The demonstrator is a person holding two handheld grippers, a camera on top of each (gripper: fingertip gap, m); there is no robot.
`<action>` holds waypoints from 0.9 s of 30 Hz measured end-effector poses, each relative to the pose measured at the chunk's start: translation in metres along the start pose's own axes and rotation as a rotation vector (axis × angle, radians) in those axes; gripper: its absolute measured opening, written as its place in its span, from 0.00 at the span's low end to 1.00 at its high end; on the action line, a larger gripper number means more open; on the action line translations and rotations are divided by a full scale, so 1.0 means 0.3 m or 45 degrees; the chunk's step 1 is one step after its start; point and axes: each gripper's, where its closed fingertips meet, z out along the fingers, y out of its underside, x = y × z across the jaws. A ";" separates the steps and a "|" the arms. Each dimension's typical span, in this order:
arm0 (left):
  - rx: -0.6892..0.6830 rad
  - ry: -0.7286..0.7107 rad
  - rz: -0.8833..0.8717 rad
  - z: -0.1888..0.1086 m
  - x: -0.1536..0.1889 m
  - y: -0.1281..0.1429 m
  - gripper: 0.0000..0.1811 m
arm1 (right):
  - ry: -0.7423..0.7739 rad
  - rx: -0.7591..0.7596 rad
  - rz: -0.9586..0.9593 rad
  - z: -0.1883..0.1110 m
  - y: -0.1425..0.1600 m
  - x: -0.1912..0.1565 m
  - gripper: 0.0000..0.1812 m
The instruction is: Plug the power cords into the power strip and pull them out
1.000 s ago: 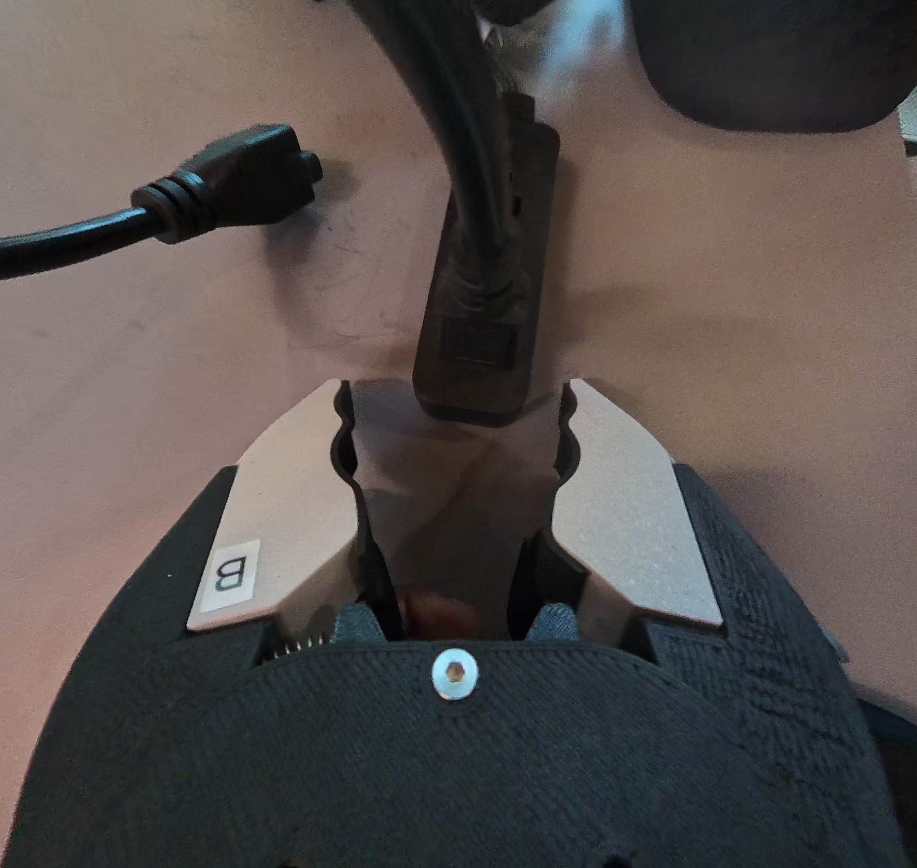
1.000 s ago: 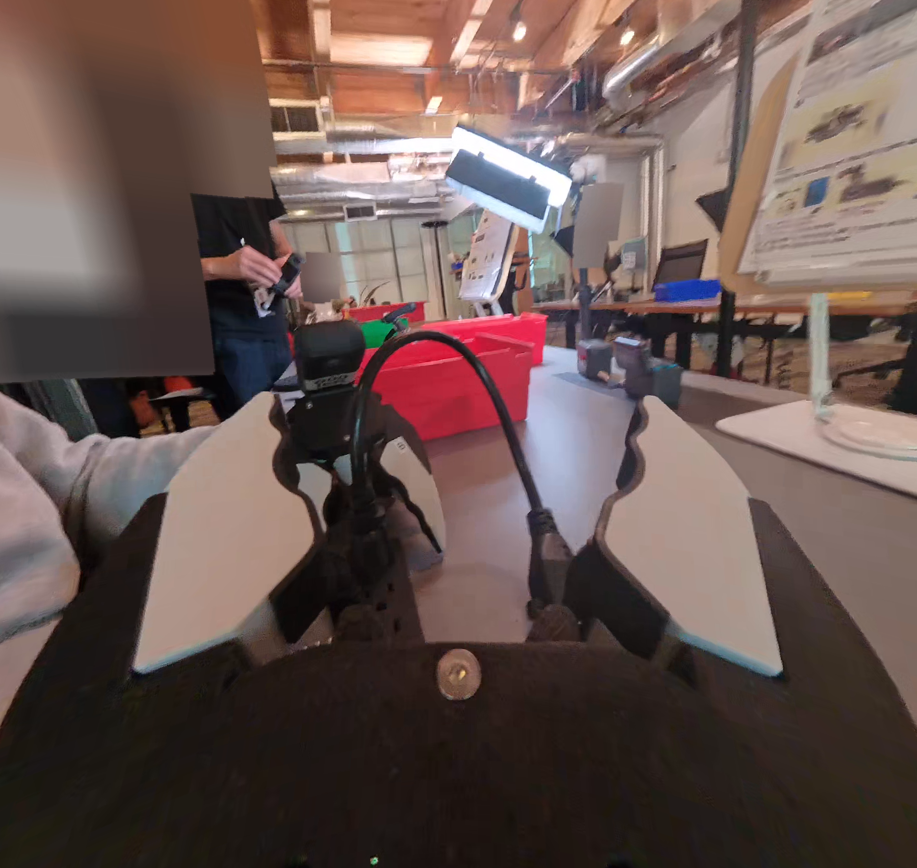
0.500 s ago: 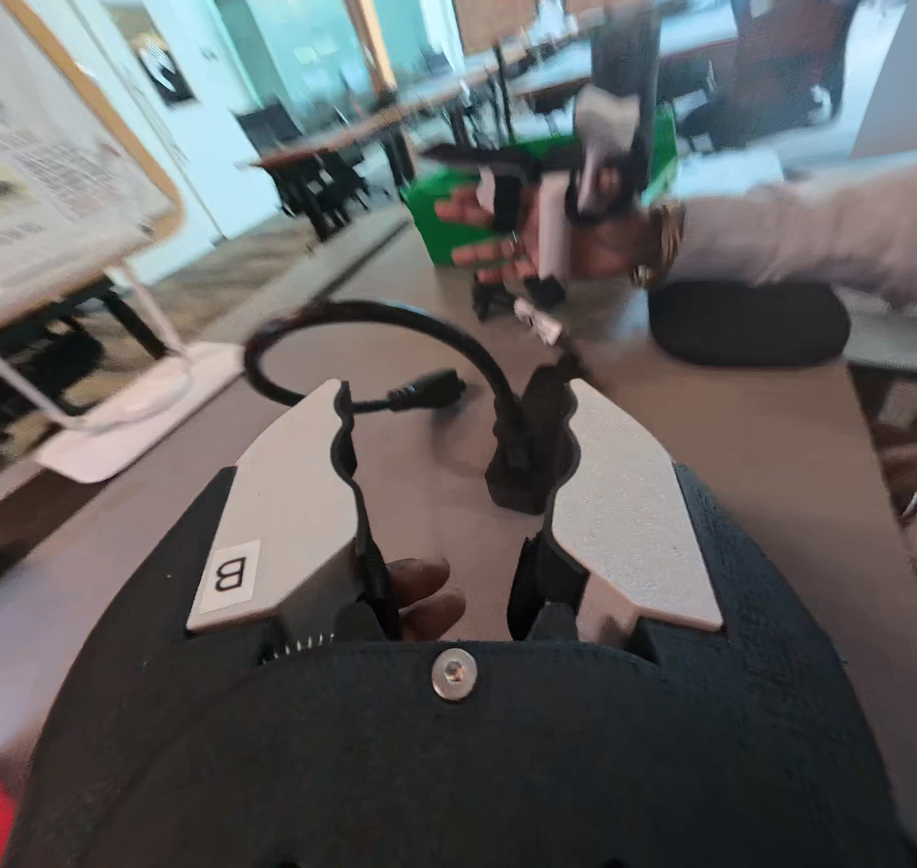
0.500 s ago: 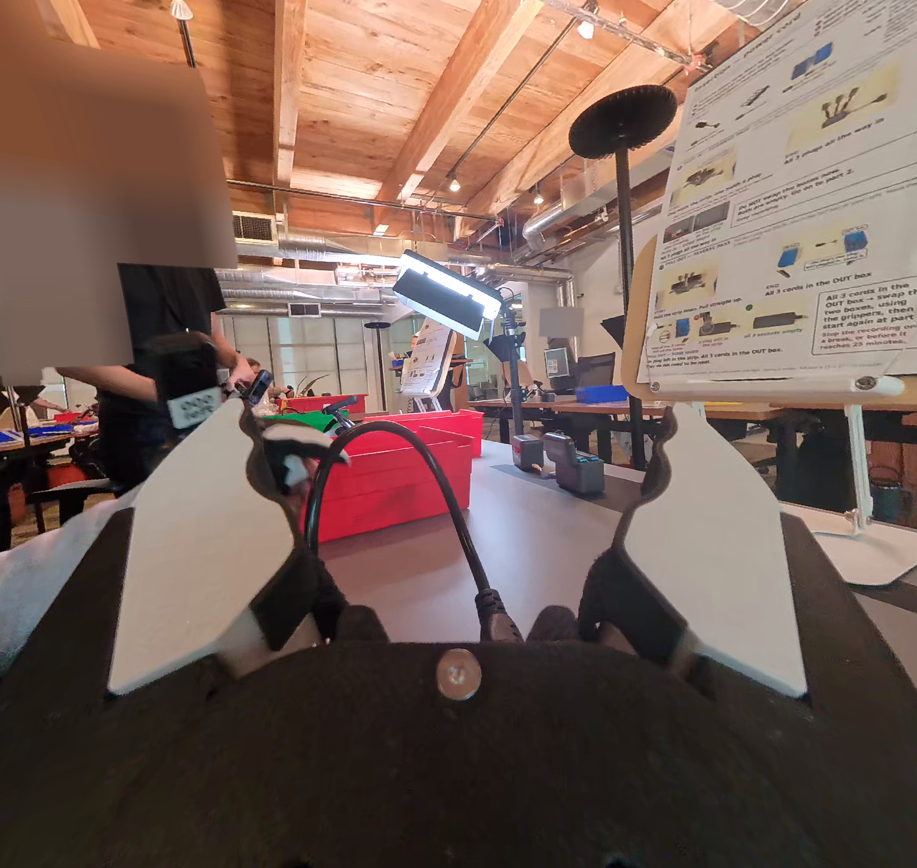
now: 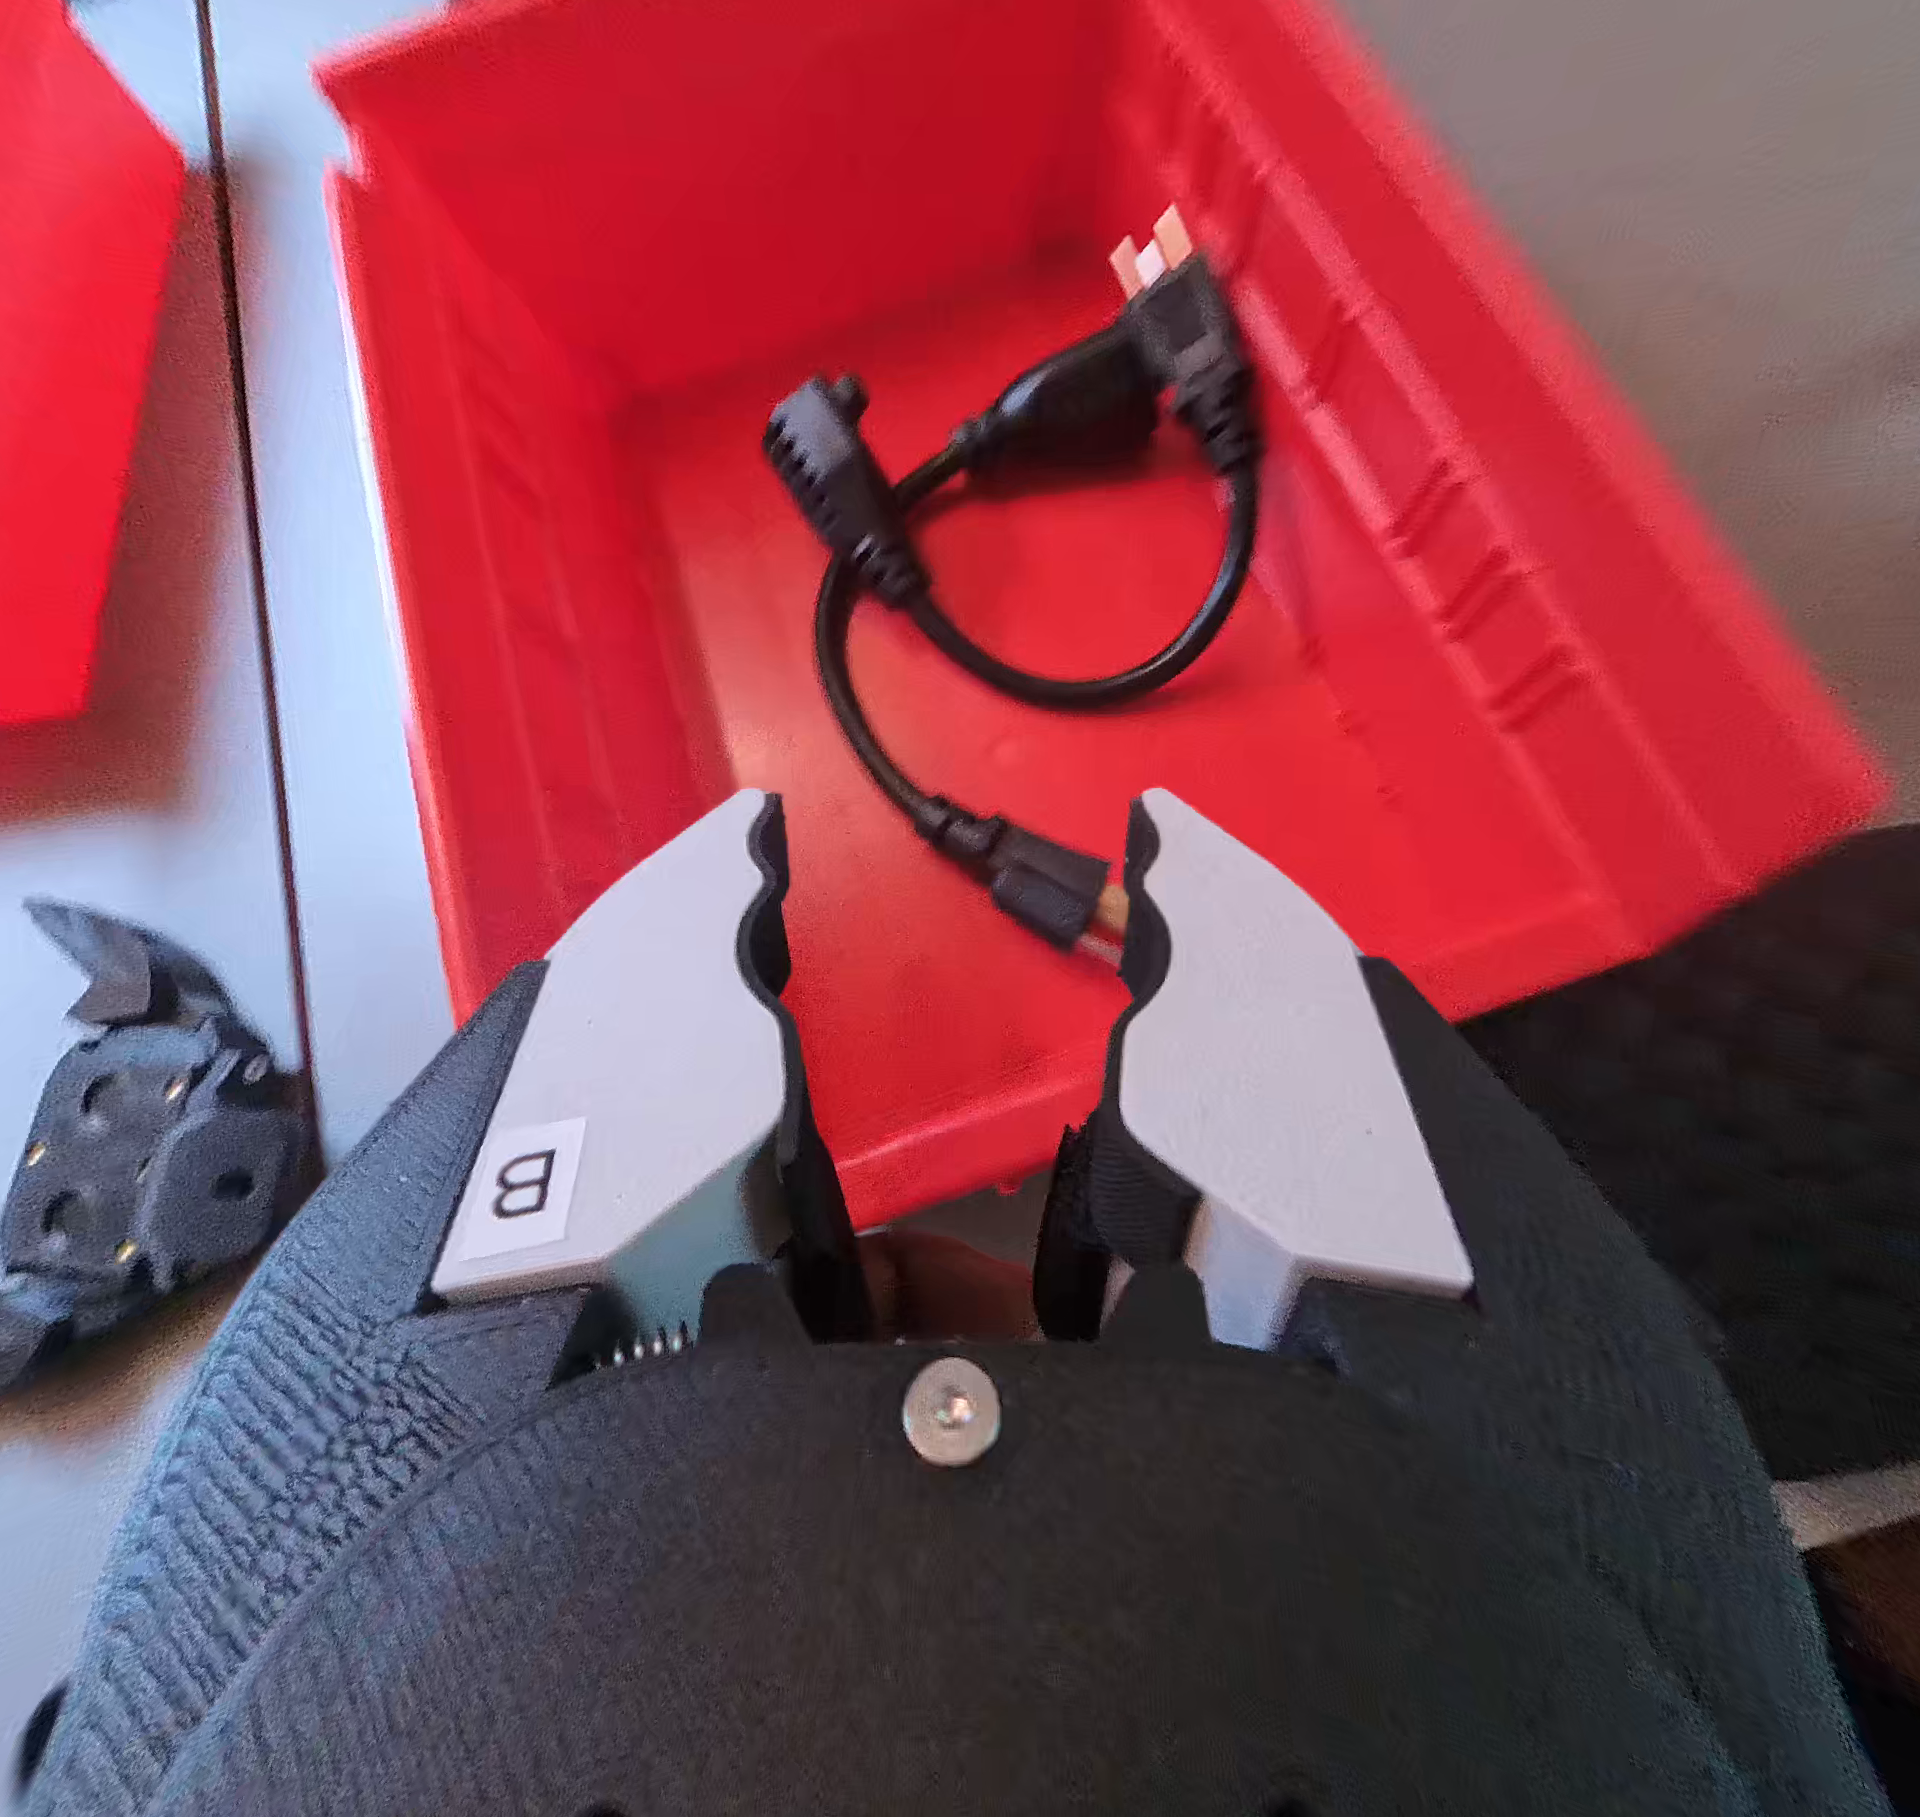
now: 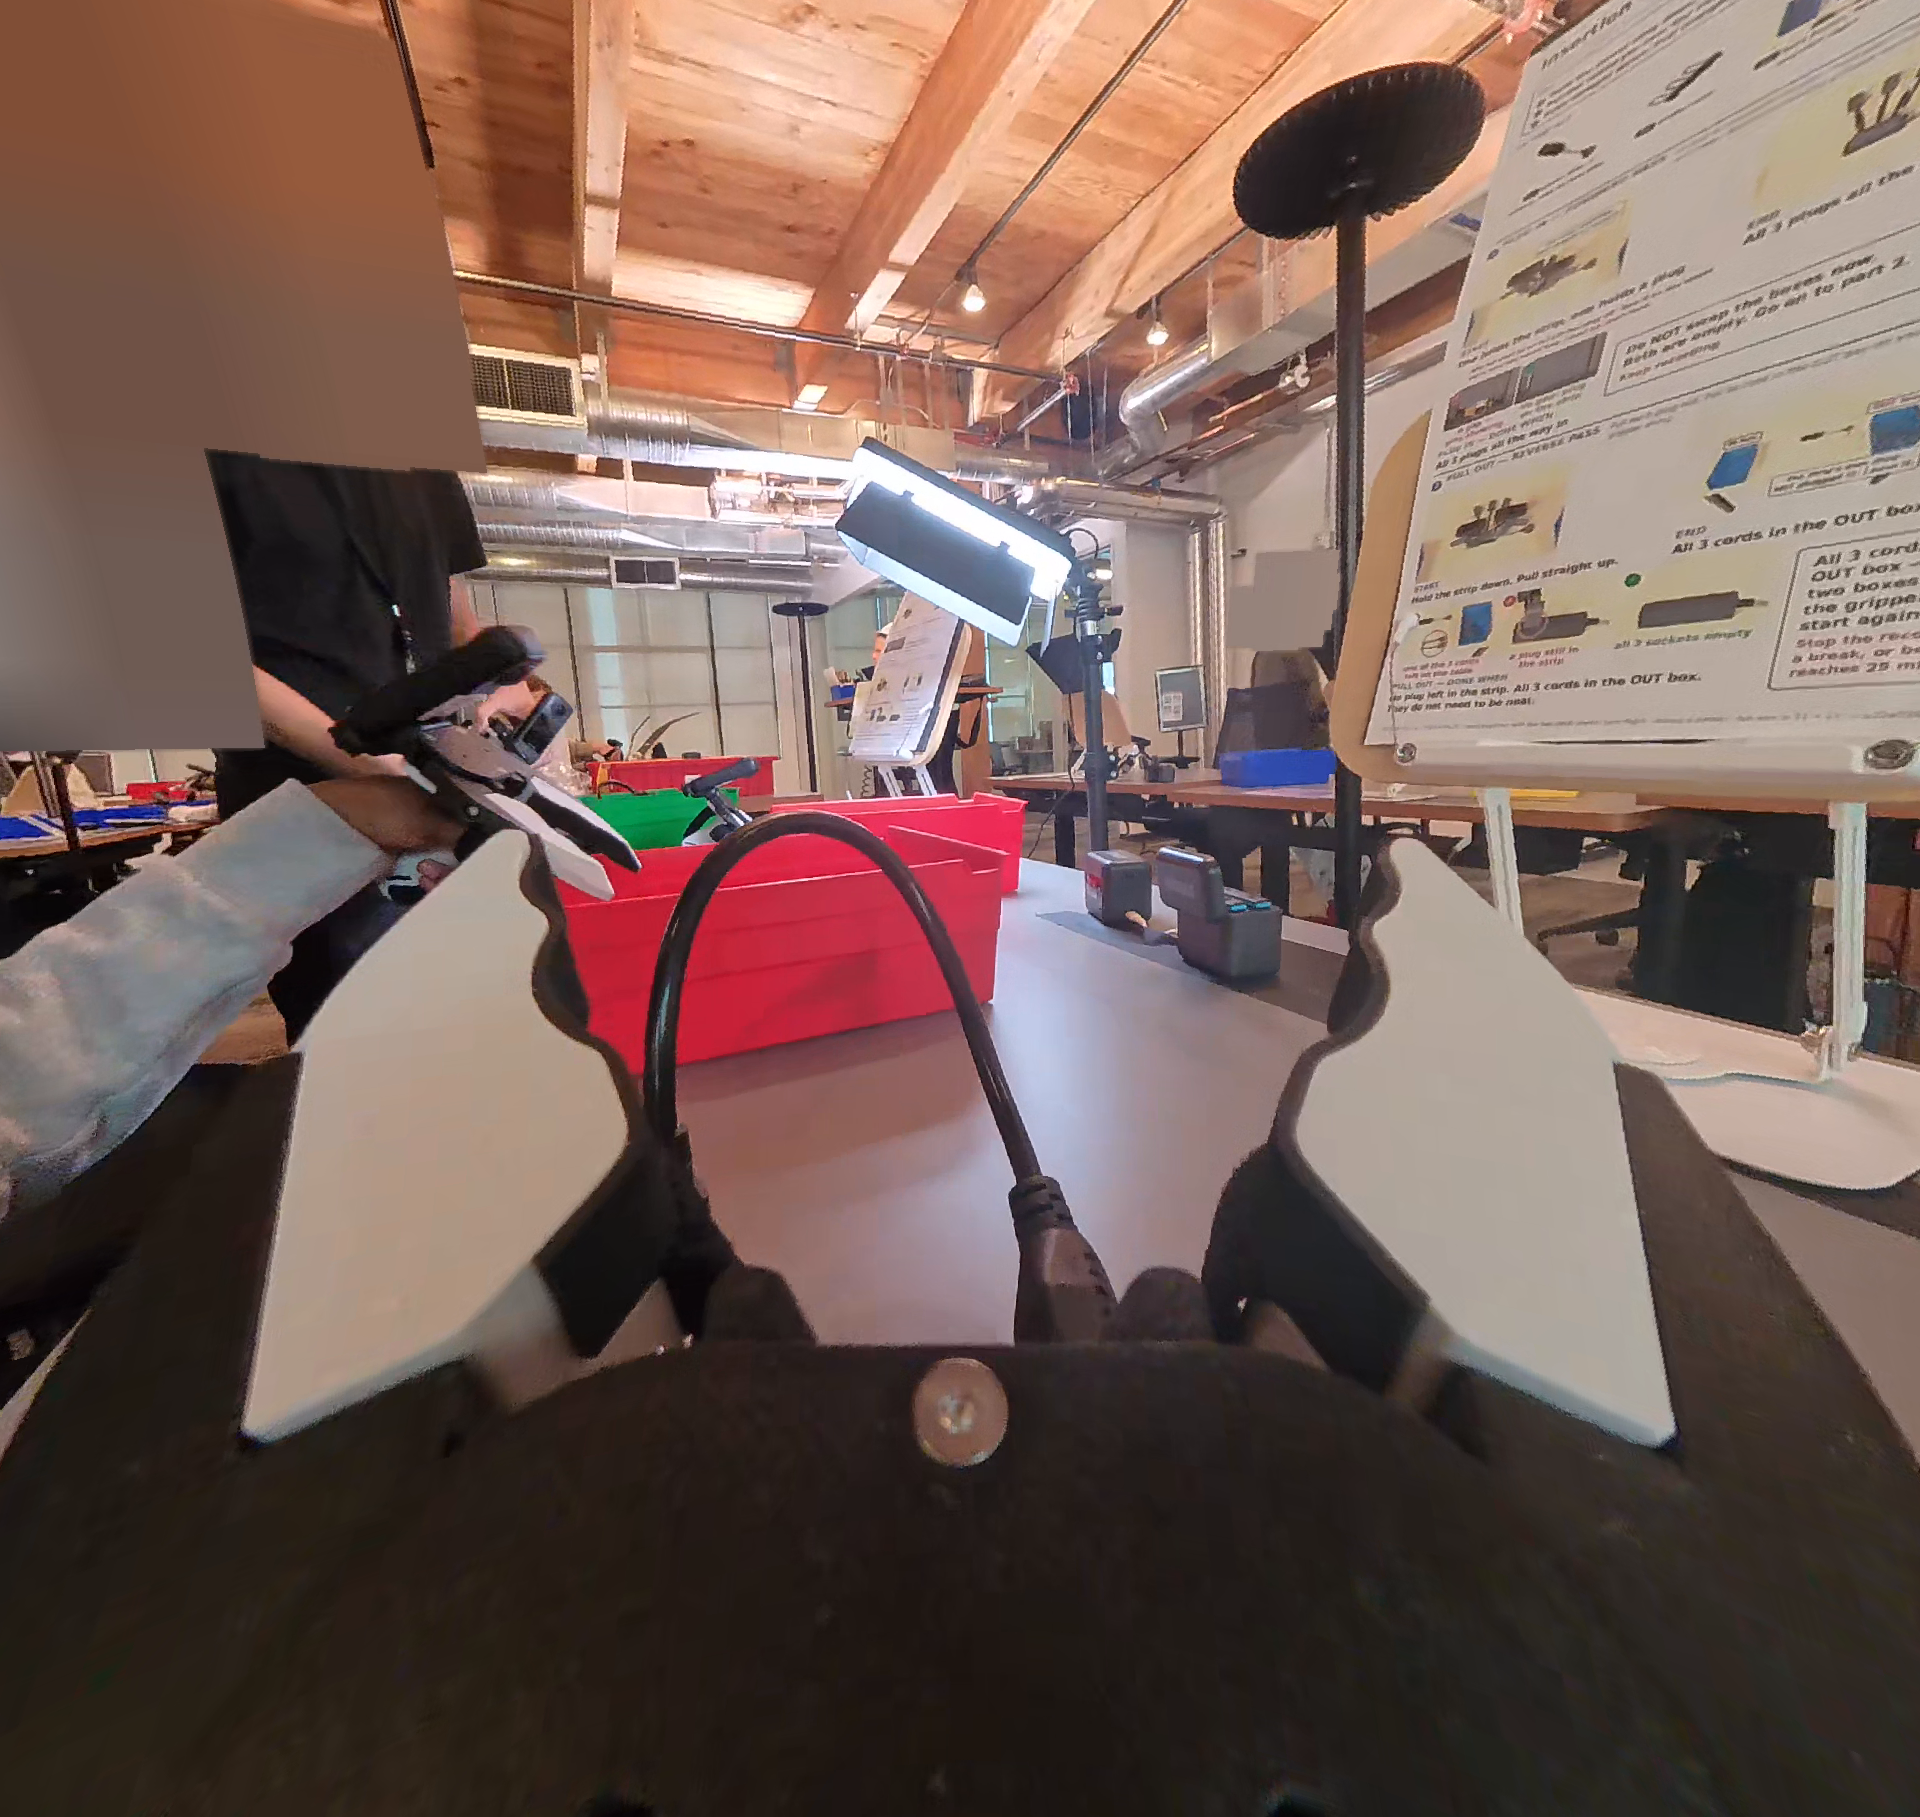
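In the left wrist view my left gripper (image 5: 954, 811) is open and empty, hovering over the near end of a red bin (image 5: 1455, 541). Two short black power cords (image 5: 1039, 687) lie tangled on the bin floor, one plug (image 5: 1049, 900) just ahead of my right fingertip. In the right wrist view my right gripper (image 6: 956, 848) is wide open, low over the table. A black cord (image 6: 821, 832) arches up between its fingers without being gripped. Its ends drop out of sight behind the gripper body. The power strip is hidden. The left gripper (image 6: 597, 858) shows above the red bin (image 6: 779, 957).
A second red bin (image 5: 62, 417) and a black printed part (image 5: 135, 1144) lie left of the bin, with a black pad (image 5: 1714, 1196) to its right. An instruction board on a stand (image 6: 1683, 417), two small grey devices (image 6: 1195, 905) and a black pole (image 6: 1351, 520) stand on the right. A person (image 6: 343, 624) stands behind. To reach the plug (image 5: 1049, 900) in a straight line is about 6 cm for my left fingers, about 45 cm for my right.
My left gripper has left the power strip on the table, swung up and across, and now looks down into the red bin, still open. My right gripper stays open and has tilted slightly.
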 end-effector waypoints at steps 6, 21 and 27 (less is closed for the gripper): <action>-0.239 -0.068 0.108 0.114 -0.049 0.048 0.34 | -0.012 -0.045 -0.018 0.007 0.025 -0.010 0.77; -0.764 0.067 0.016 0.260 -0.034 0.153 0.16 | -0.036 -0.085 -0.066 0.016 0.039 -0.031 0.75; -0.785 -0.183 0.154 0.258 -0.100 0.132 0.09 | -0.055 -0.105 -0.110 0.020 0.043 -0.050 0.75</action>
